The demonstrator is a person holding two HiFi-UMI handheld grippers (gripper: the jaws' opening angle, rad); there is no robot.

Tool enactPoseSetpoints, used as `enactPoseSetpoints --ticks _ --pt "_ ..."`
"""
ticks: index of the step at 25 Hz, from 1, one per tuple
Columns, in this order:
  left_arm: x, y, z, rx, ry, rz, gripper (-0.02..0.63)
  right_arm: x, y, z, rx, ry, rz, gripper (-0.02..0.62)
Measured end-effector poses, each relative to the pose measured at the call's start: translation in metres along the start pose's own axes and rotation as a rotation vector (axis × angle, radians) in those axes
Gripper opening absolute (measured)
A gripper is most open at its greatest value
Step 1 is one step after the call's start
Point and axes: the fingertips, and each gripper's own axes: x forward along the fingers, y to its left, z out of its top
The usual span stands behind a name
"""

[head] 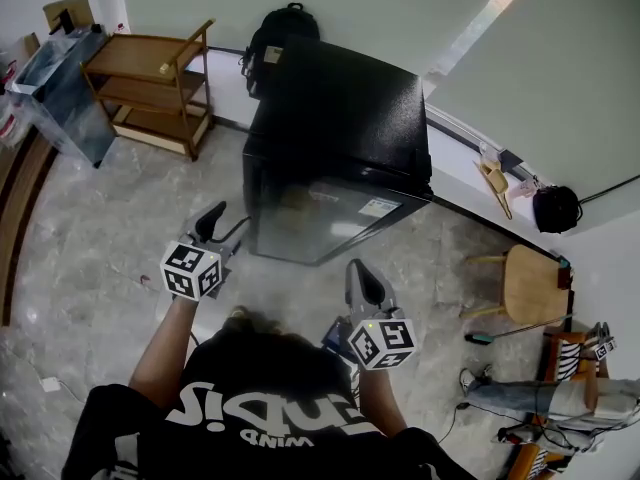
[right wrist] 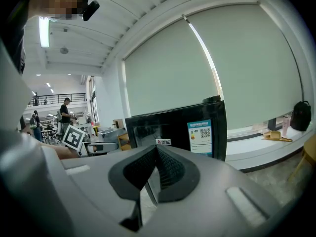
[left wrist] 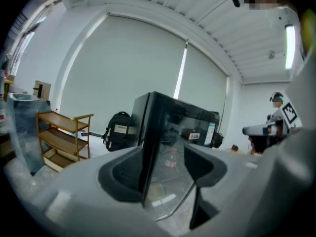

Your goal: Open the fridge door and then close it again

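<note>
A black mini fridge point(head: 340, 118) stands on the floor, and its glass door point(head: 320, 218) faces me and looks closed against the cabinet. My left gripper point(head: 212, 218) hangs a short way off the door's left edge, jaws open and empty. In the left gripper view the fridge's point(left wrist: 173, 127) front corner lines up in the gap of that gripper point(left wrist: 163, 167), farther off and untouched. My right gripper point(head: 362, 273) is in front of the door's right part, short of it, with its jaws shut and nothing between them. The right gripper view shows this gripper point(right wrist: 157, 169) aimed at the labelled door point(right wrist: 182, 127).
A wooden shelf rack point(head: 150, 78) and a clear-wrapped bin point(head: 60, 88) stand at the left. A black backpack point(head: 275, 33) sits behind the fridge. A wooden stool point(head: 530, 283) and a dark bag point(head: 555, 208) are at the right by the low window ledge point(head: 470, 158).
</note>
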Motion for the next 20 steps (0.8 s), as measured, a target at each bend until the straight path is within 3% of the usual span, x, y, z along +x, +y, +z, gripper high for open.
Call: enactPoseSetpoints --ticks 4,20 --pt "0.029 0.01 -0.017 0.025 0.055 -0.01 0.265 -0.003 -0.007 0.0 0.001 0.004 -0.026 -0.003" --pt "0.091 0.038 -0.053 -0.009 0.16 -0.043 0.261 -0.009 -0.013 -0.004 0.007 0.021 -0.082 -0.003"
